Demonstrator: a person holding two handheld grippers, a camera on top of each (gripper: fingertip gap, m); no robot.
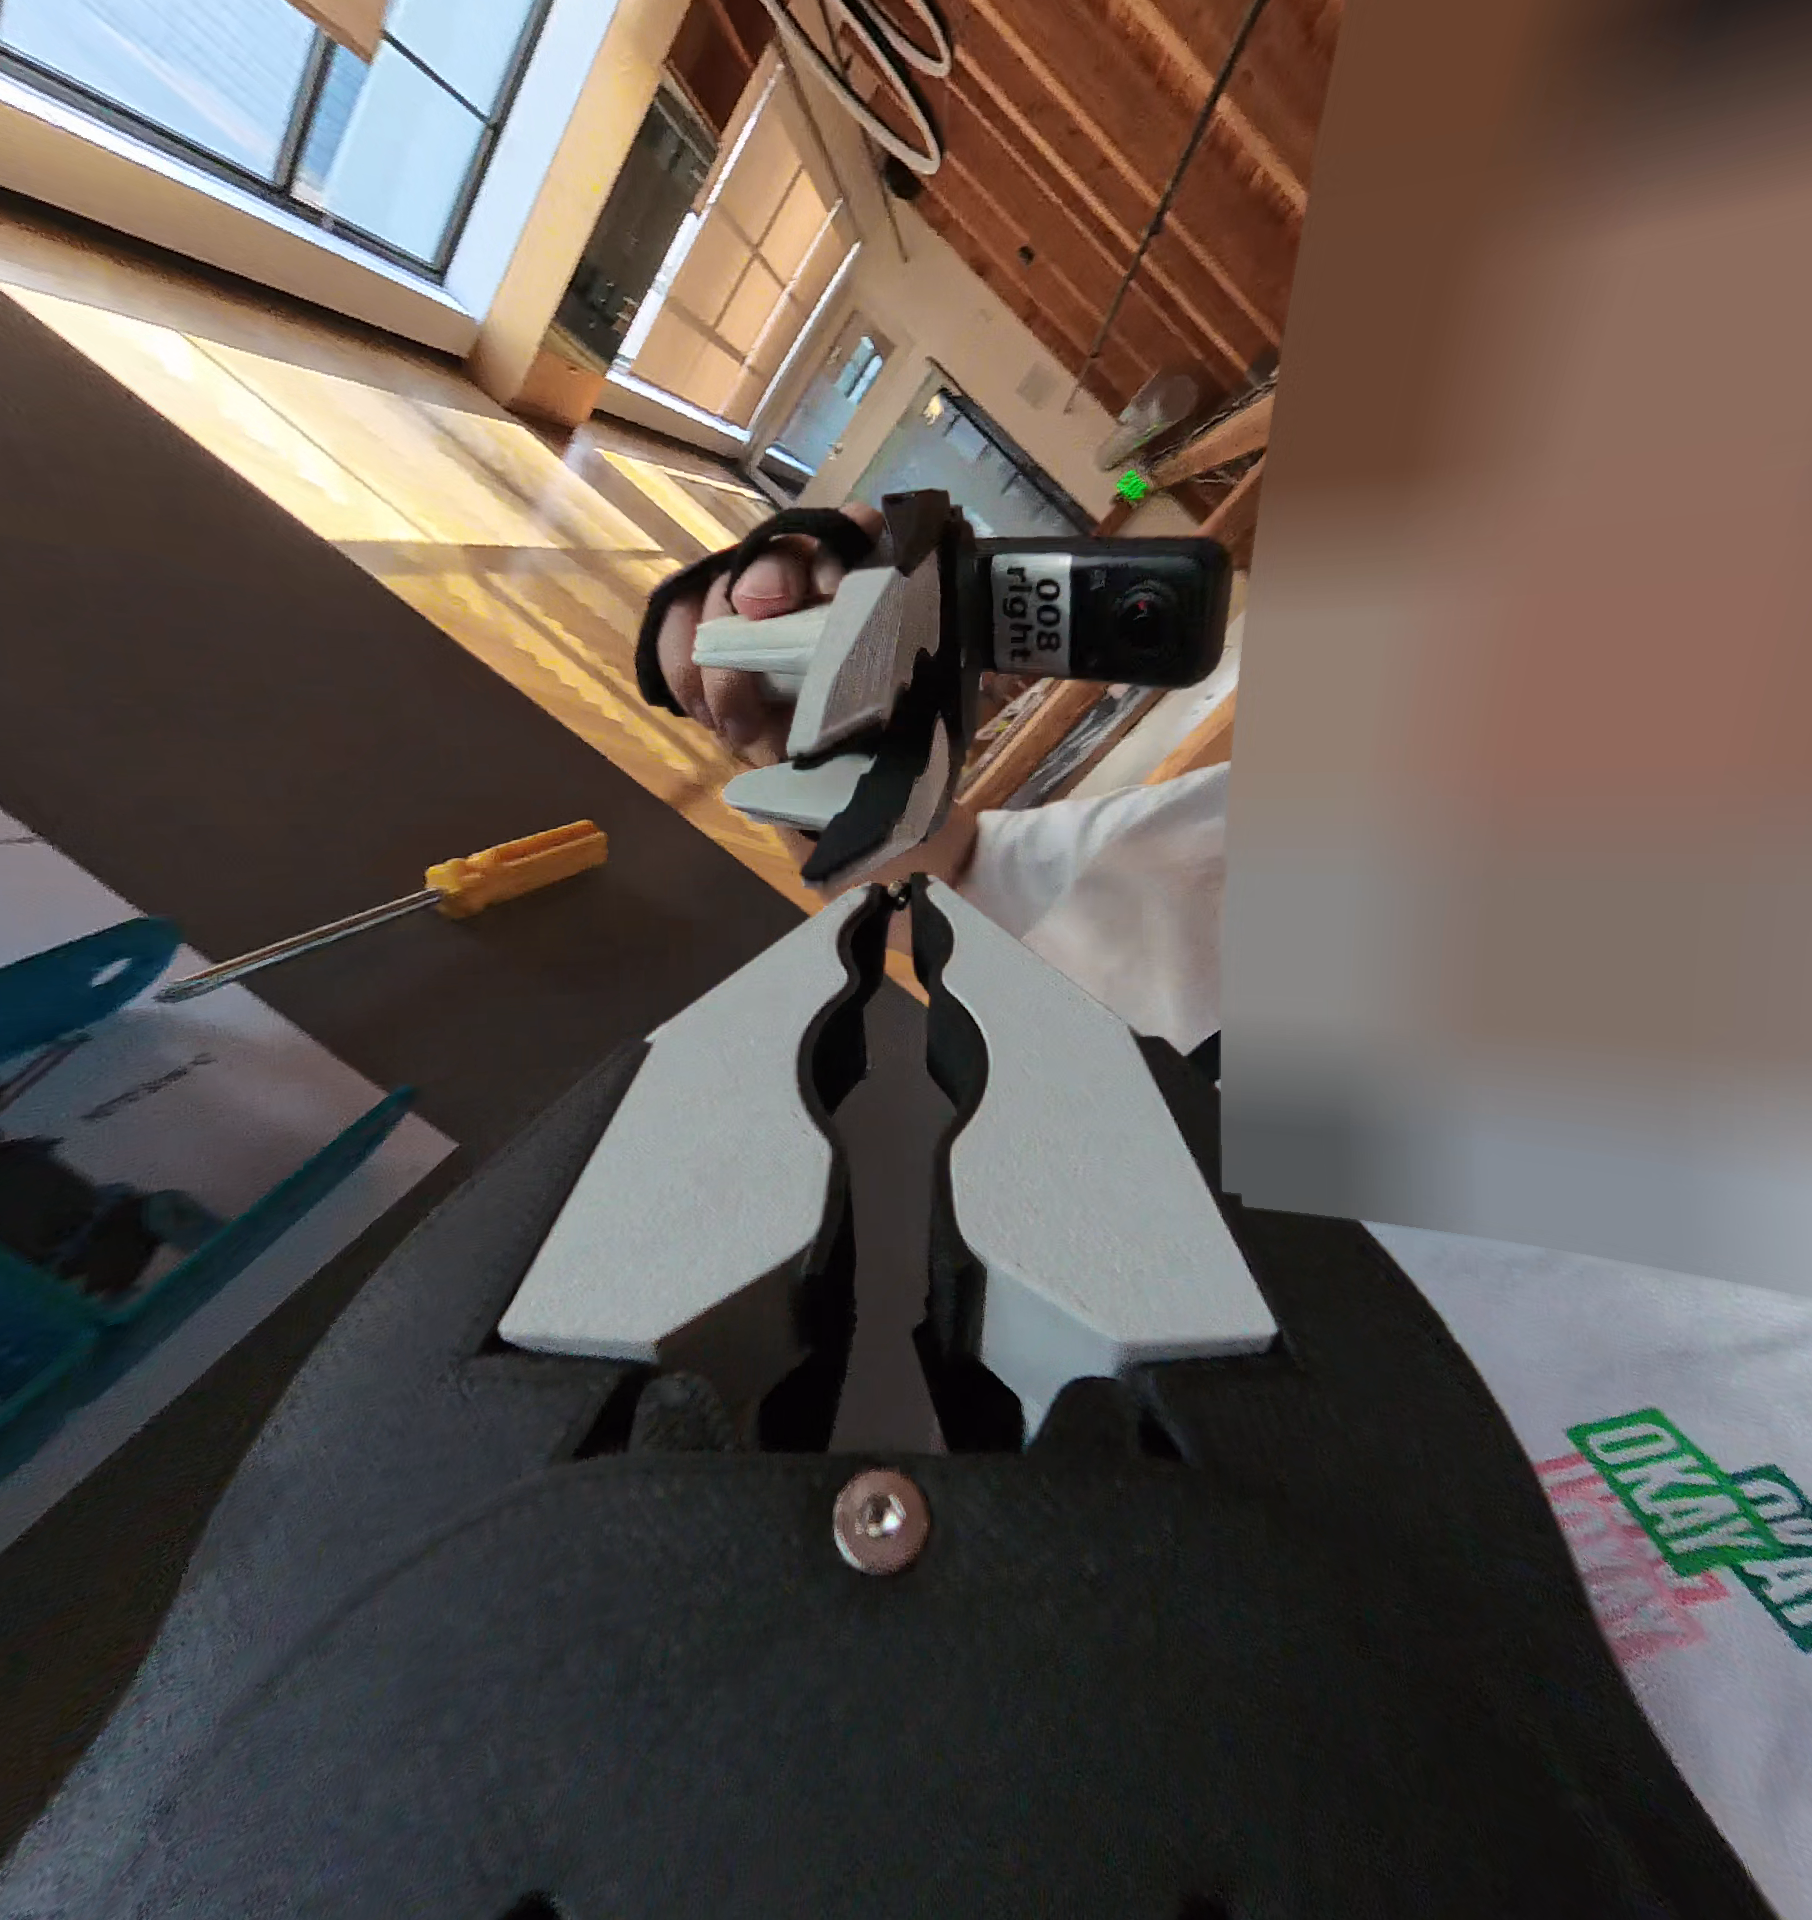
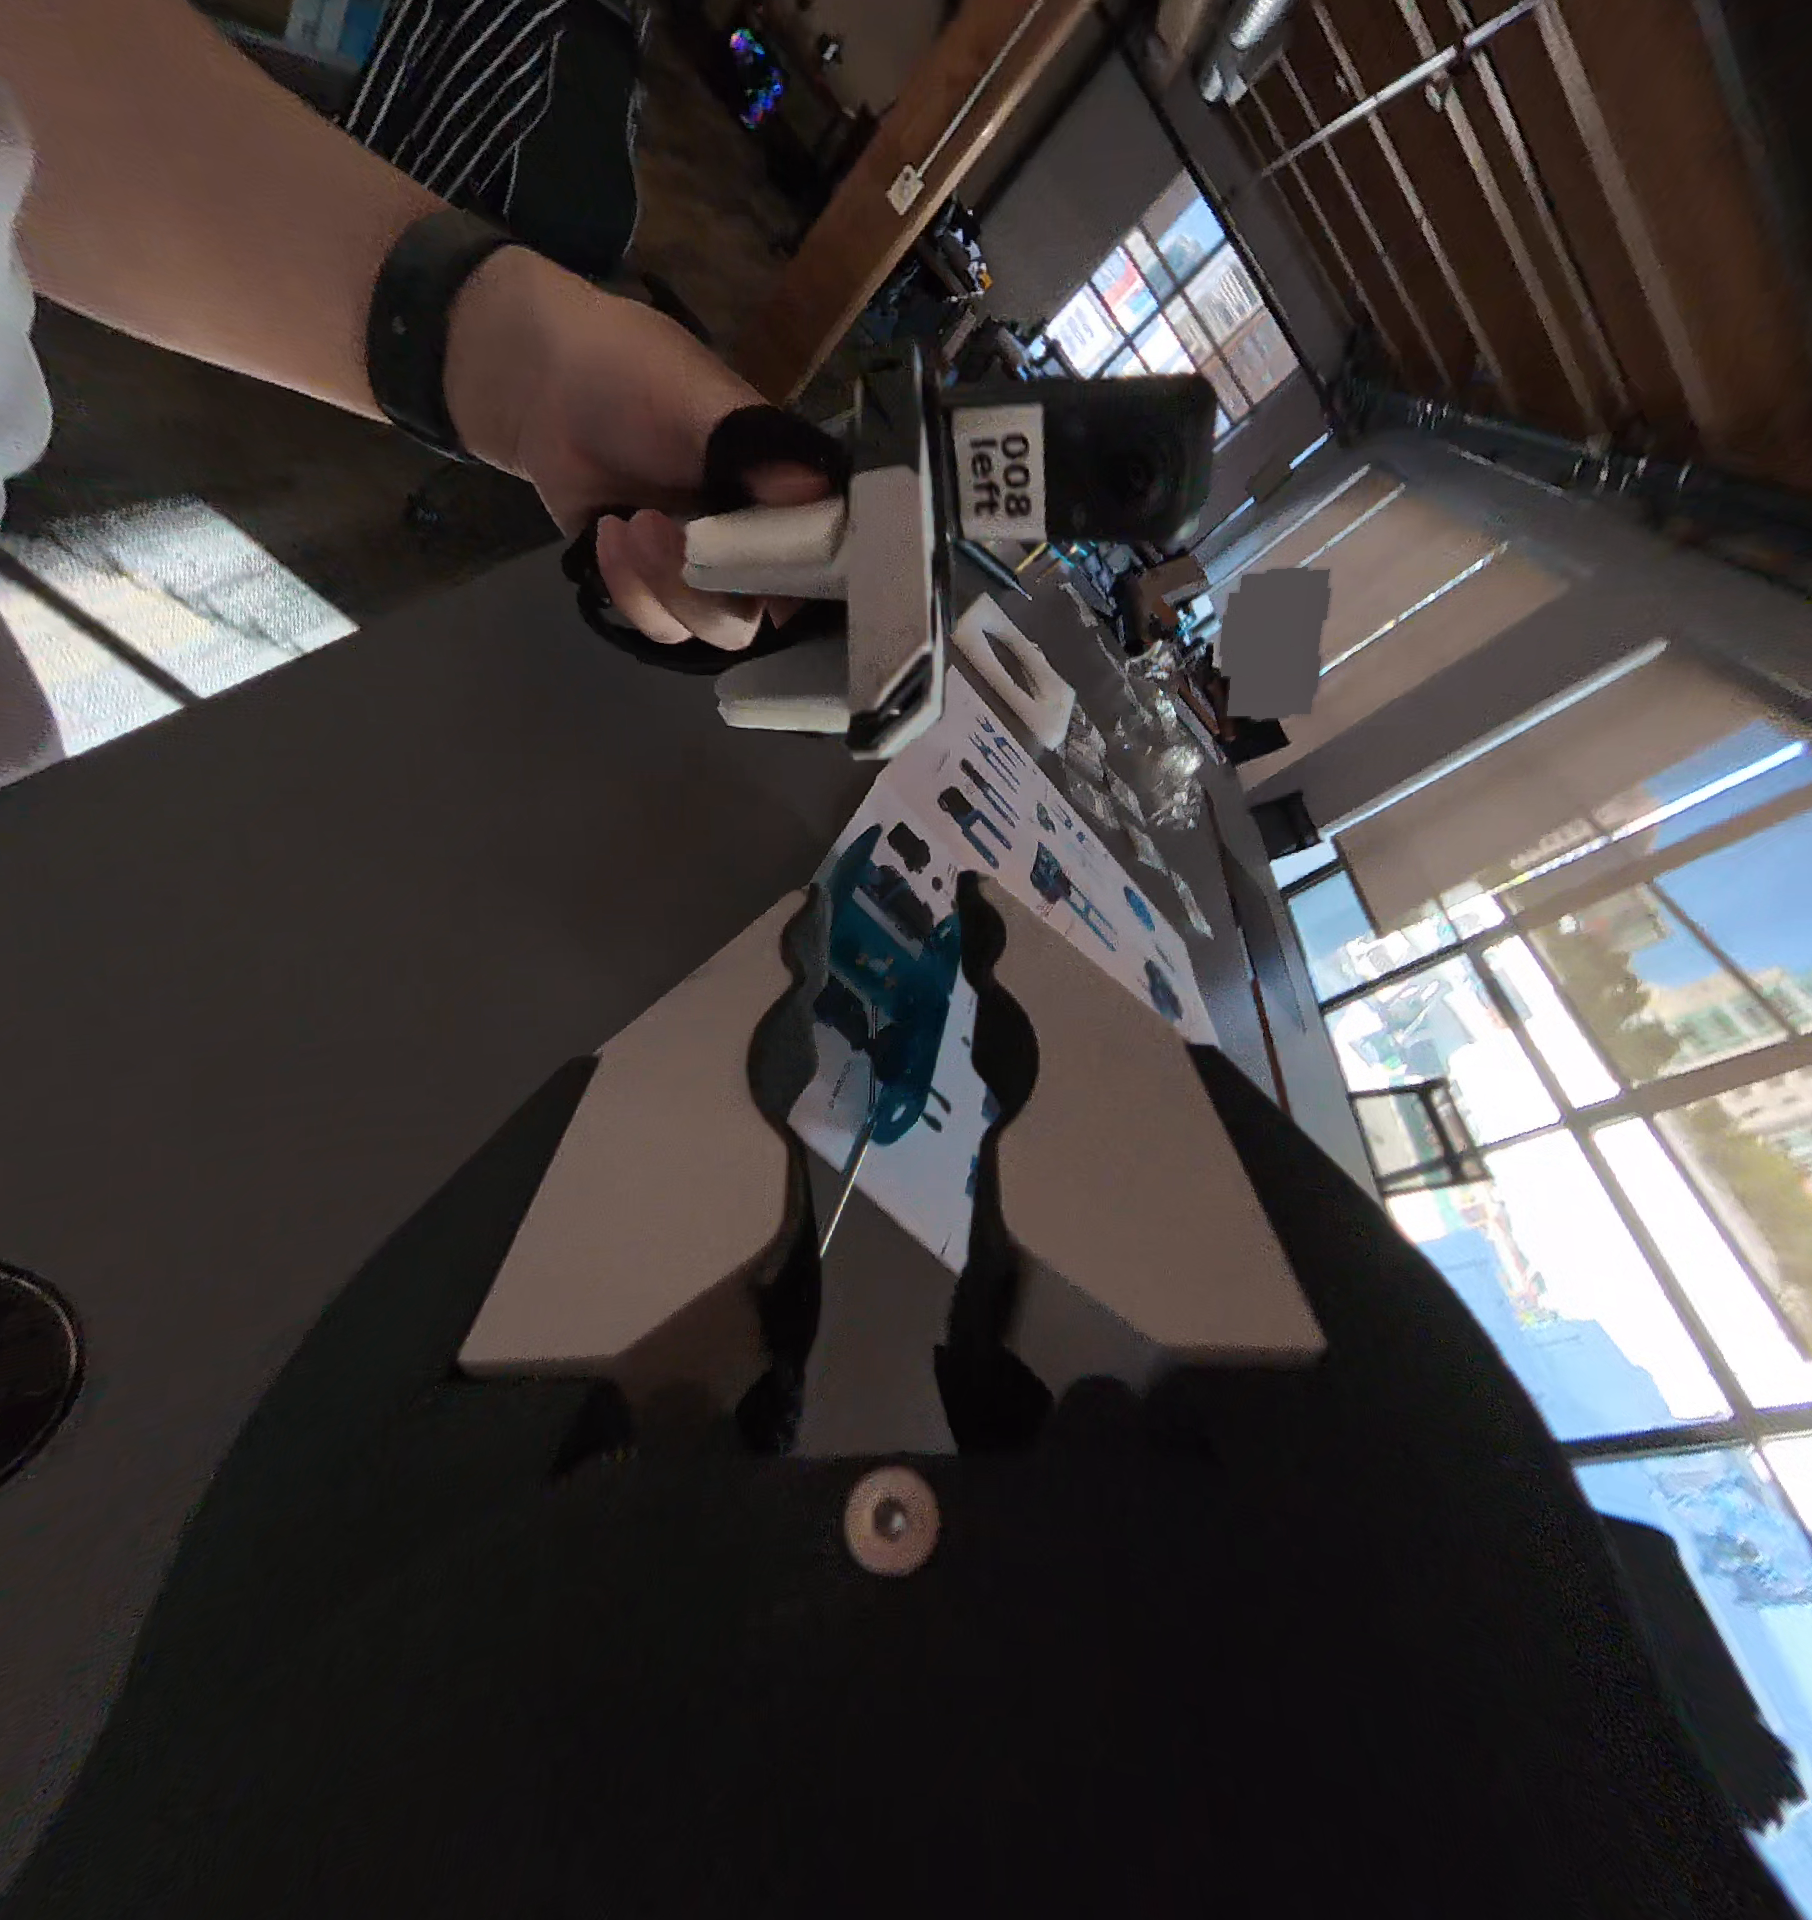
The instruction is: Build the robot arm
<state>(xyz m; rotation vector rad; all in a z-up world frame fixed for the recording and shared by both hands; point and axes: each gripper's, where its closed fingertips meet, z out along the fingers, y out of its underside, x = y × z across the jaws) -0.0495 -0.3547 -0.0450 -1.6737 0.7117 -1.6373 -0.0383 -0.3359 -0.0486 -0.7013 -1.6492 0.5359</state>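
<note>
Left gripper pinching a tiny piece; right gripper apart and empty.
Left wrist view: the left gripper [image 1: 894, 891] is drawn narrow, its tips apparently nipping a tiny metal piece [image 1: 896, 896]. Only the tips hold it, so it would likely slip easily. The right gripper [image 1: 866, 821] hangs just beyond; a yellow screwdriver [image 1: 403, 909] lies on the dark table [image 1: 206, 675]. Right wrist view: the right gripper's fingers stand apart, holding nothing, above a blue assembly [image 2: 886, 966] on a printed sheet [image 2: 1068, 831].

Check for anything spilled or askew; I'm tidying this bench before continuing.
Nothing stands out. The yellow-handled screwdriver lies flat on the dark table, and the left gripper pinches a small metal part at its tips.
</note>
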